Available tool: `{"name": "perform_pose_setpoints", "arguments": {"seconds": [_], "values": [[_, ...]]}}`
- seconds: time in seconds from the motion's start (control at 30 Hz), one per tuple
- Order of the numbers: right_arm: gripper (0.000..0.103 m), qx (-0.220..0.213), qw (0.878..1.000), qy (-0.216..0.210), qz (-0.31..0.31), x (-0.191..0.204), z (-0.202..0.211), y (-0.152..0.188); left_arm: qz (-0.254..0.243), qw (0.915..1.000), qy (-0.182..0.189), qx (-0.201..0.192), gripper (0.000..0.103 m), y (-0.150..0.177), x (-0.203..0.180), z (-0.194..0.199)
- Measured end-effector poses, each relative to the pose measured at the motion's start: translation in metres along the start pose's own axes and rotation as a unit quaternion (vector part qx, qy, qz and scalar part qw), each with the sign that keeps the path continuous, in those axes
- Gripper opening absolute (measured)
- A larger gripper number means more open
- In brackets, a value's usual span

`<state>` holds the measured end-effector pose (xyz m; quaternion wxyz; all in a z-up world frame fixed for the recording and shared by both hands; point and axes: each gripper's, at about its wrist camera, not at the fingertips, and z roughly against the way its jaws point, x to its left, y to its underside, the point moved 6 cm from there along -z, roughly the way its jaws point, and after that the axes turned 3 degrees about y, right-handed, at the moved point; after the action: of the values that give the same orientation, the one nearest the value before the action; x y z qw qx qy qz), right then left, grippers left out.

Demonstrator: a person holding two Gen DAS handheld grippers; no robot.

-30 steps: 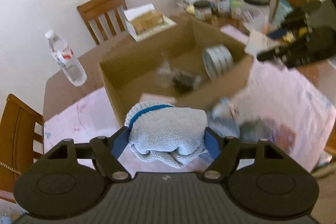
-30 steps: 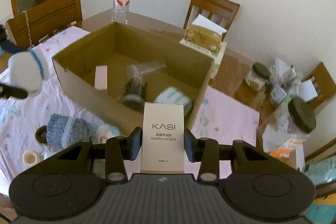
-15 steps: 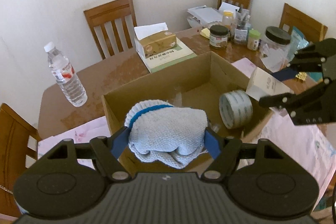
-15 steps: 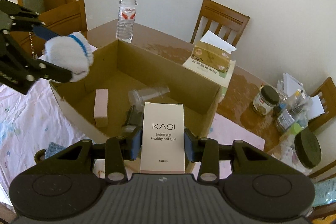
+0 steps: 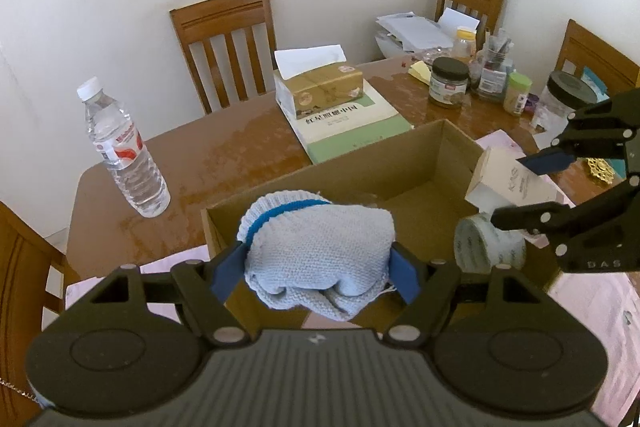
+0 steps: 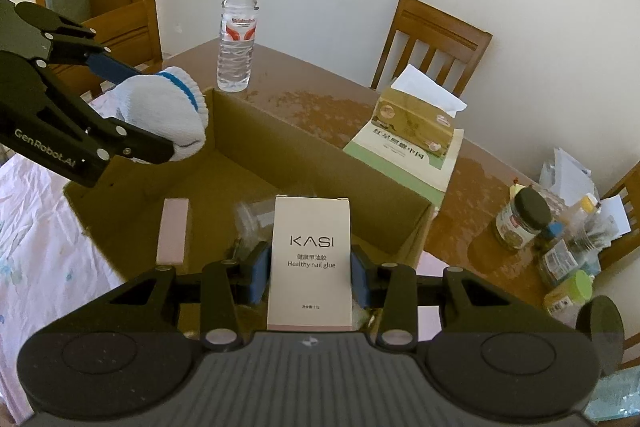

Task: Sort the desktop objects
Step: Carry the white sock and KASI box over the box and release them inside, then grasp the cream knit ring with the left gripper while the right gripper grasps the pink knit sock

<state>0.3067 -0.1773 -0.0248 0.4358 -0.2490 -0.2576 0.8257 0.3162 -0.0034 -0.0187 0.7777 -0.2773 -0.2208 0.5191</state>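
My left gripper (image 5: 316, 267) is shut on a rolled light-blue knit sock with a blue stripe (image 5: 320, 251) and holds it over the near left corner of an open cardboard box (image 5: 384, 167). The sock also shows in the right wrist view (image 6: 168, 111). My right gripper (image 6: 310, 267) is shut on a white "KASI" nail glue box (image 6: 311, 259) and holds it above the box's right side; the glue box also shows in the left wrist view (image 5: 512, 183). Inside the cardboard box (image 6: 320, 155) lie a tape roll (image 5: 480, 247), a pink block (image 6: 173, 231) and a clear plastic cup (image 6: 256, 215).
A water bottle (image 5: 124, 151) stands on the brown table (image 5: 224, 159) to the left. A tissue box (image 5: 324, 87) sits on a green book behind the cardboard box. Jars and clutter (image 5: 480, 79) crowd the far right. Wooden chairs (image 5: 228, 39) ring the table. A pink cloth (image 6: 36, 247) covers the near side.
Both grippers have risen and moved in over the box with their loads. The sock went from the pink cloth to above the box's near left corner, the glue box over its right side.
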Motion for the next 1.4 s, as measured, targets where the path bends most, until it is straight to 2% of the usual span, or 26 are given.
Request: {"name": "perform_pose_setpoints", "arguments": {"seconds": [0.13,0.2,0.33,0.53,0.67,0.87,1.0,1.4], "values": [[0.047,0.002,1.000,-0.004,0.000,-0.001,-0.013,-0.007,0.004,1.0000,-0.002,0.003,0.078,-0.005,0.004,-0.012],[0.051,0.001,1.000,-0.006,-0.001,-0.001,-0.018,-0.010,0.006,1.0000,-0.002,0.003,0.080,-0.006,0.006,-0.018],[0.069,0.000,1.000,-0.009,-0.008,-0.003,-0.025,-0.012,0.020,0.9998,-0.003,0.003,0.084,-0.008,0.011,-0.028],[0.084,-0.006,1.000,-0.020,-0.013,0.001,-0.020,-0.007,0.018,0.9998,0.001,0.007,0.085,-0.001,0.009,-0.025],[0.088,-0.023,0.999,-0.034,-0.011,0.008,-0.010,-0.003,0.005,1.0000,-0.001,0.005,0.089,0.006,0.004,-0.013],[0.092,-0.039,0.998,-0.051,-0.009,0.020,0.008,0.009,-0.009,0.9999,0.001,-0.007,0.090,0.018,-0.006,0.011],[0.095,-0.043,0.998,-0.052,-0.011,0.029,0.021,0.016,-0.006,0.9998,0.014,-0.009,0.091,0.027,-0.012,0.026],[0.096,-0.060,0.996,-0.060,-0.003,0.063,0.059,0.034,0.004,0.9997,0.013,-0.018,0.092,0.068,-0.023,0.063]]}}
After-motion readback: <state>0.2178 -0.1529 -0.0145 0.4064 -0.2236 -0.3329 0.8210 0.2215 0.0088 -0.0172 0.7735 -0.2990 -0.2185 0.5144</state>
